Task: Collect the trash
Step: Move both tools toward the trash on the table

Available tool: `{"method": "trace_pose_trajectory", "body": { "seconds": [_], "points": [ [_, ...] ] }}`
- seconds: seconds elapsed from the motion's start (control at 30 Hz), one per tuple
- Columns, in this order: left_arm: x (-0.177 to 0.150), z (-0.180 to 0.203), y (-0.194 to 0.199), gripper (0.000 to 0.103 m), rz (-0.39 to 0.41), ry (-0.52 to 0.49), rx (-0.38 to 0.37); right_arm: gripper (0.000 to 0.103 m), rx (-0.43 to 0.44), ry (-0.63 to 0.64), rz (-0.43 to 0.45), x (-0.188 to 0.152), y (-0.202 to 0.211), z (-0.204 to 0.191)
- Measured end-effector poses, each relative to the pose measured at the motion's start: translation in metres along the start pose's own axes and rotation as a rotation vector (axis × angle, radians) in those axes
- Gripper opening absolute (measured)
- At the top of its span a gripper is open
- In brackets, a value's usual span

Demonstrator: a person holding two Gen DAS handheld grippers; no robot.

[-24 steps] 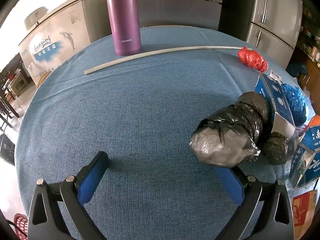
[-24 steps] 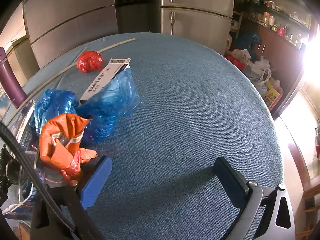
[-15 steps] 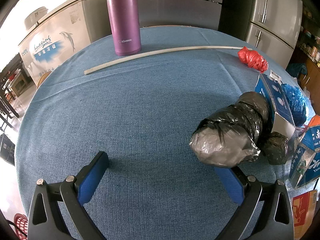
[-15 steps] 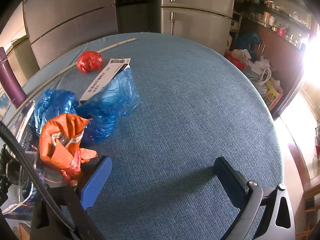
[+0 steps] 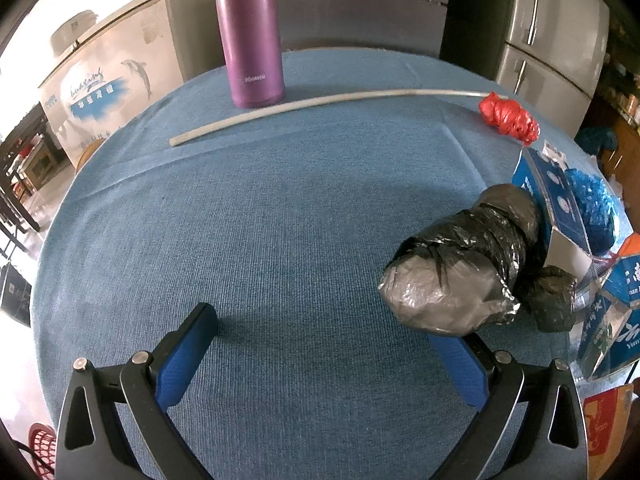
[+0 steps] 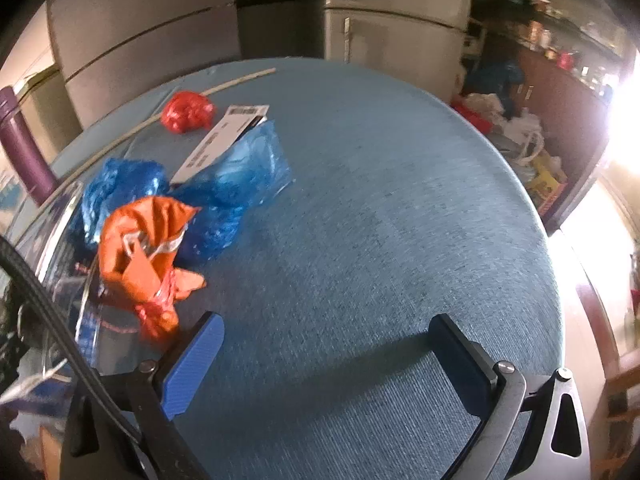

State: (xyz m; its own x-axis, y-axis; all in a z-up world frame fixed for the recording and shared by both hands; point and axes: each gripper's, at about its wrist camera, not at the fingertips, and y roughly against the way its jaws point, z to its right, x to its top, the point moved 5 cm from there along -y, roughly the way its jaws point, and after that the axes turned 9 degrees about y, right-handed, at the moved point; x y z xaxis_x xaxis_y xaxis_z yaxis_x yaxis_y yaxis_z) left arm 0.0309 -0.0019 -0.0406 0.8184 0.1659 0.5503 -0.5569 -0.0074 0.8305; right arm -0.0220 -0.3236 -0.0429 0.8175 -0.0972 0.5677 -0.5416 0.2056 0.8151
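Observation:
A large black plastic bundle (image 5: 464,268) lies on the blue round table (image 5: 280,220), just ahead of my left gripper's right finger. A smaller black wad (image 5: 554,300) sits beside it. My left gripper (image 5: 320,336) is open and empty. A red wad (image 5: 508,118) lies far right; it also shows in the right wrist view (image 6: 186,112). An orange bag (image 6: 144,248) and blue bags (image 6: 224,184) lie left of my right gripper (image 6: 324,344), which is open and empty over bare cloth (image 6: 400,220).
A purple flask (image 5: 248,32) stands at the far edge behind a long white rod (image 5: 320,100). Blue-and-white cartons (image 5: 560,204) crowd the right side. A white label card (image 6: 224,136) rests on the blue bags. Fridges and cluttered shelves (image 6: 540,40) surround the table.
The right wrist view has shifted slightly and blurred, showing small motion of the right gripper. The left gripper and the trash have not moved.

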Motion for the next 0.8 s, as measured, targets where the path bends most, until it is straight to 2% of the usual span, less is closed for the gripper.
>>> {"method": "trace_pose_trajectory", "body": {
  "seconds": [0.07, 0.1, 0.2, 0.37, 0.5, 0.8],
  "points": [
    [-0.002, -0.002, 0.003, 0.103, -0.018, -0.017, 0.028, 0.103, 0.0, 0.002, -0.013, -0.005, 0.004, 0.004],
    [-0.003, -0.003, 0.009, 0.103, -0.003, -0.035, 0.055, 0.103, 0.002, -0.005, -0.025, -0.01, 0.007, 0.006],
    [0.001, -0.01, 0.045, 0.103, 0.095, -0.063, 0.079, 0.103, -0.003, -0.012, -0.033, -0.018, 0.018, 0.013],
    [0.006, -0.012, 0.119, 0.103, 0.239, -0.088, 0.114, 0.103, 0.016, -0.002, 0.07, -0.016, 0.068, 0.02],
    [0.004, -0.016, 0.162, 0.103, 0.286, -0.088, 0.121, 0.103, 0.058, 0.048, 0.157, -0.01, 0.114, 0.007],
    [-0.011, -0.02, 0.229, 0.103, 0.347, -0.067, 0.103, 0.103, 0.136, 0.127, 0.28, -0.012, 0.198, -0.028]
  ]
}}
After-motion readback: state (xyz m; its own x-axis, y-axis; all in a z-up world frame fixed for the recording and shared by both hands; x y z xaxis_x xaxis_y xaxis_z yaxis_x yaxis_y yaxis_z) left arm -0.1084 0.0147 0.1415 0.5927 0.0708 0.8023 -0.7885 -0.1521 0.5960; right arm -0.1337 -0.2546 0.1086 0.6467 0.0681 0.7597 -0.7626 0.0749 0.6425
